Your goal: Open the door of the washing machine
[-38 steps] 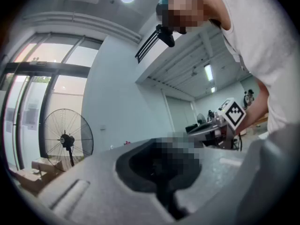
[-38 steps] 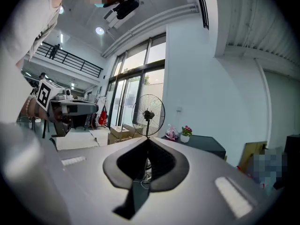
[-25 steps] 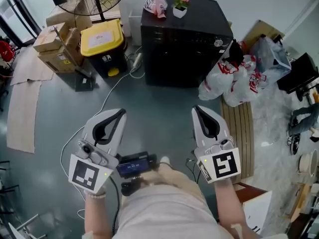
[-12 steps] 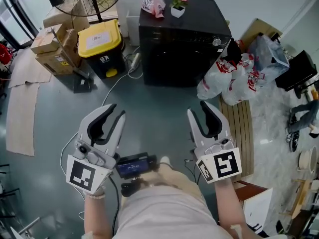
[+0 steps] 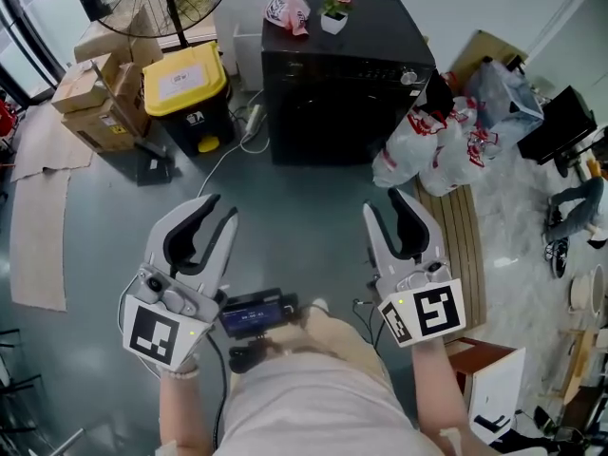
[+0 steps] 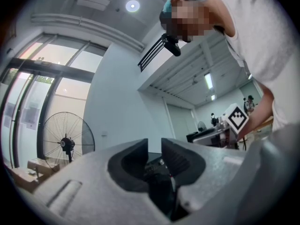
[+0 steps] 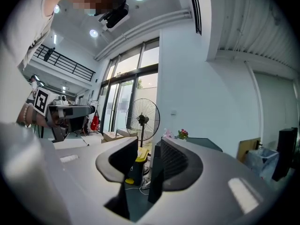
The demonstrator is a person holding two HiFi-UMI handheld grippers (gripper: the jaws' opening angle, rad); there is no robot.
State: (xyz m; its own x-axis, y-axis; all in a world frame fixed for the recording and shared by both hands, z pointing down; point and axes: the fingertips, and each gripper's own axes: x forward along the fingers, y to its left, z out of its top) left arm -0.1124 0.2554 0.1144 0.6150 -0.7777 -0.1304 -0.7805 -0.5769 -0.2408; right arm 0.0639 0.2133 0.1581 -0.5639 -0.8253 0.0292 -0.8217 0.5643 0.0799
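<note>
A: Claw status?

B: Both empty. The left gripper has its jaws apart; they've just been opening, with nothing pinched. Its own view shows only something dark and far off through the gap. The right gripper is the same: jaws just been opening and parted, with only floor and the distant yellow bin in the gap.

A: What can go wrong from here?

B: My guesses:
- The front face is flat black. I can't pick out the door edge or a handle, so a claw could close on trim or slide off.
- Plastic bags are piled against the machine, ahead and to the right of the right claw. If the door swings that way it fouls on them.
- A cable runs across the floor ahead of the left claw, so it's a snag or trip risk on the walk-in.
- A flower pot sits on the lid. A hard yank that rocks the cabinet could tip it.

A: Target position?

B: The washing machine is straight ahead of both claws and well apart from them, with nothing touching it. It sits roughly between the two, slightly more in line with the right claw. The bin is beside it, ahead of the left claw. No approach made yet, so the whole task is ahead.
</note>
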